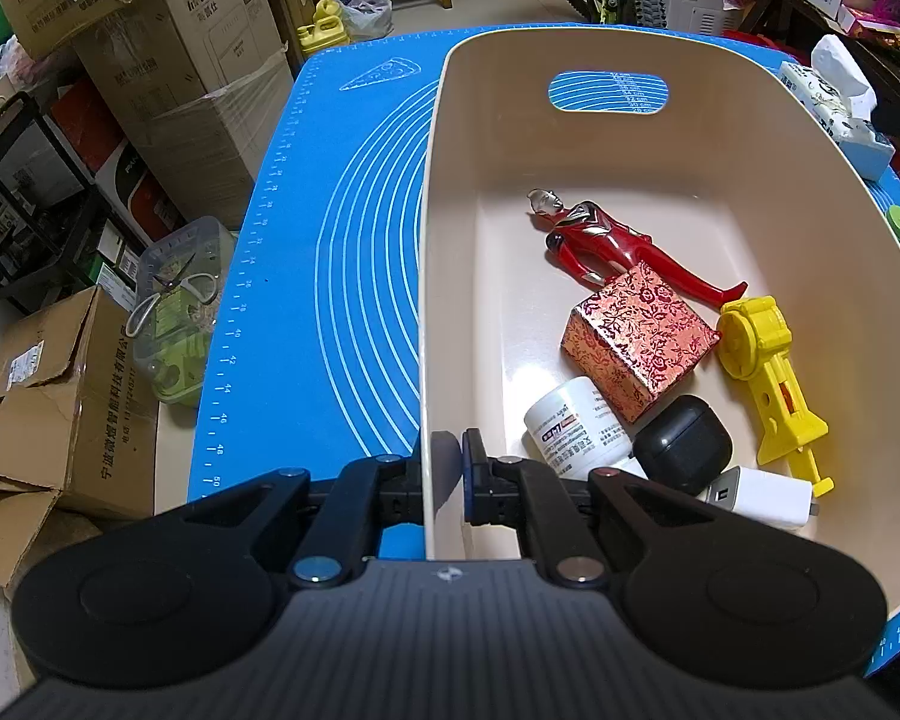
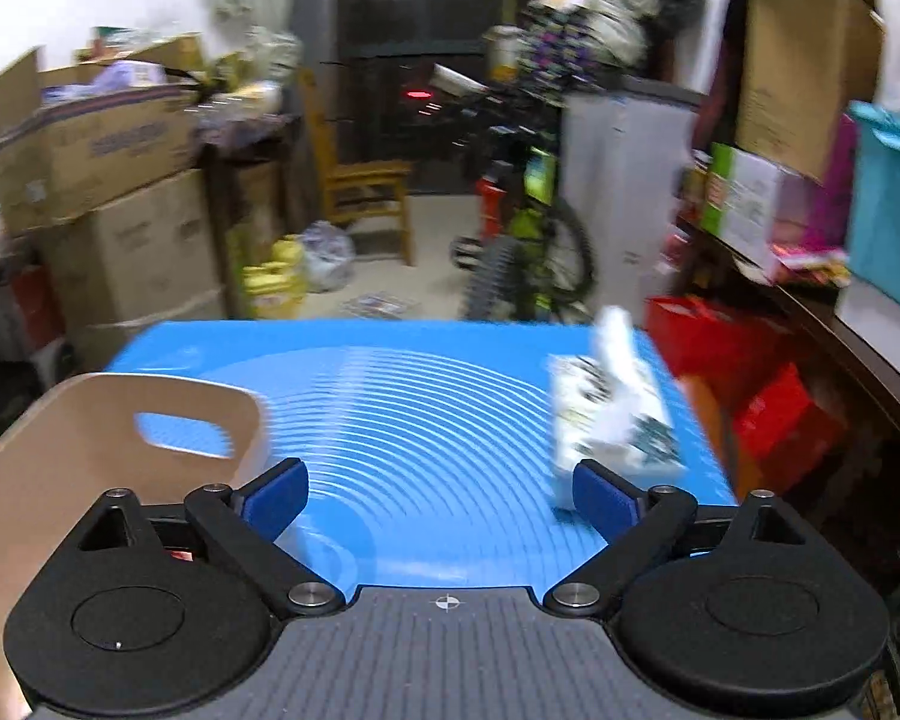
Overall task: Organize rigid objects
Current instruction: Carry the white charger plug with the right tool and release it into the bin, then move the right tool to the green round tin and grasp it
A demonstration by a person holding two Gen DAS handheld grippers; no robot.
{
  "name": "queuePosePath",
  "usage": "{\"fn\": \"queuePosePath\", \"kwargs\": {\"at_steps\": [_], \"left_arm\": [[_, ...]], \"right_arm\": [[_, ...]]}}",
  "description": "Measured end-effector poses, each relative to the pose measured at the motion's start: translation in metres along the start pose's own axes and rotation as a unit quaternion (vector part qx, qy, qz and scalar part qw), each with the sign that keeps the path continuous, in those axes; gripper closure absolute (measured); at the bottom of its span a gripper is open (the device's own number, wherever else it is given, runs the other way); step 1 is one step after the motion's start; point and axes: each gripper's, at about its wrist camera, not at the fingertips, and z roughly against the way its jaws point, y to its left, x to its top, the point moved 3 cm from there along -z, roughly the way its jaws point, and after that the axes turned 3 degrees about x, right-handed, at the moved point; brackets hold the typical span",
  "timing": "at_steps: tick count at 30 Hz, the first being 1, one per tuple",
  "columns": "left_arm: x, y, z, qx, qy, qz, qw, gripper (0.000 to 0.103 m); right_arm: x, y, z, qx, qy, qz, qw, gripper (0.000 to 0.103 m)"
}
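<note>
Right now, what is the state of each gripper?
Left gripper: closed on the beige bin's wall.
Right gripper: open, holding nothing.
</note>
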Motion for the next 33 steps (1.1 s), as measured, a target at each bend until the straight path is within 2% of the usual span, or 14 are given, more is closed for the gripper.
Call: {"fn": "queuePosePath", "kwargs": {"at_steps": [15, 22, 26, 29, 33], "left_arm": [[0.000, 0.001, 0.000, 0.001, 0.000, -0.001, 1.0000, 0.092], [-0.001, 0.000, 0.000, 0.004, -0.001, -0.003, 1.0000, 0.092], [0.000, 0.001, 0.000, 0.004, -0.001, -0.003, 1.0000, 0.092], [0.000, 0.001, 0.000, 0.003, -0.001, -0.002, 1.0000, 0.092], [0.000, 0.000, 0.000, 0.004, -0.001, -0.002, 1.0000, 0.092]], "right_arm": [[-0.065, -0.072, -0.067, -0.107, 0.068, -0.032, 0.991, 0.008], [-0.080, -0.088, -0.078, -0.135, 0.070, -0.034, 0.988, 0.008], [-0.083, -0.096, -0.082, -0.129, 0.060, -0.053, 0.988, 0.009], [-0.083, -0.099, -0.082, -0.115, 0.054, -0.073, 0.989, 0.015], [-0.080, -0.093, -0.080, -0.104, 0.051, -0.068, 0.991, 0.033]]}}
